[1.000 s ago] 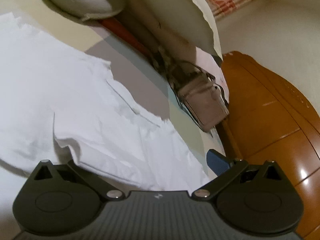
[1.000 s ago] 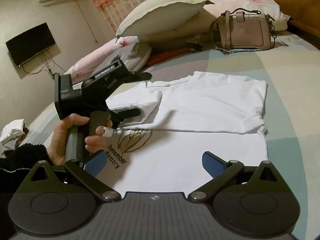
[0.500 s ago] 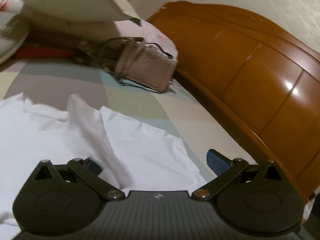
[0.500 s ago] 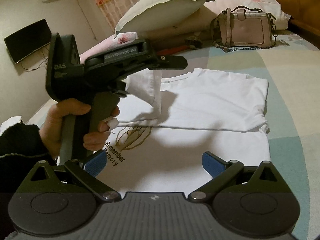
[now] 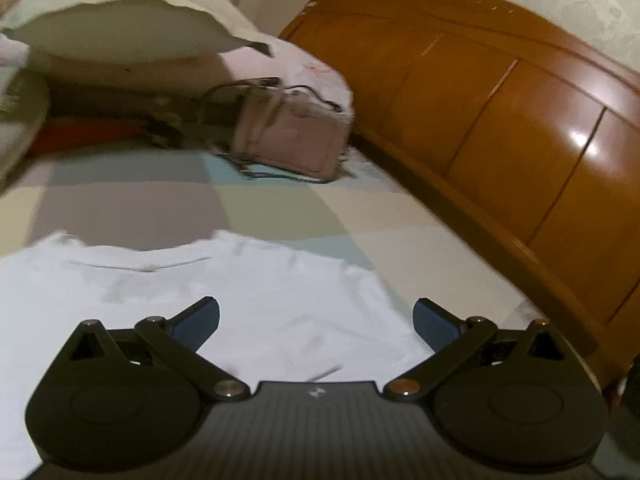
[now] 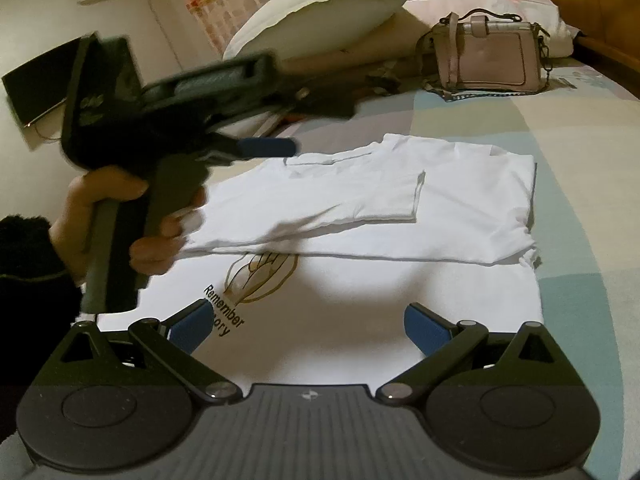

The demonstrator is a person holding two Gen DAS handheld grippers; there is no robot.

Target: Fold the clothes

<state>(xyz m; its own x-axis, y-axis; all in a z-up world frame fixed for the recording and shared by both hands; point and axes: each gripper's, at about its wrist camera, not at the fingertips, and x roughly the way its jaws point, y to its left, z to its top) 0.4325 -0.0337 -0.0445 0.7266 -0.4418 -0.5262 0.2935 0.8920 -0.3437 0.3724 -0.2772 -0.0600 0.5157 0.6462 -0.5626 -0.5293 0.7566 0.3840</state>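
Presently we list: white T-shirt (image 6: 460, 216), partly folded, flat on the bed (image 6: 580, 184); soft, light, limp, so we would pinch hems or corners. Left gripper (image 5: 316, 322) and right gripper (image 6: 308, 322): jaws parted, empty.

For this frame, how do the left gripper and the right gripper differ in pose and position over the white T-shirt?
The left gripper is held raised above the white T-shirt, over its folded upper part near the collar; the right gripper sits low over the printed lower part. The left gripper is motion-blurred in the right wrist view; the right gripper looks sharp. Both are open and hold no cloth.
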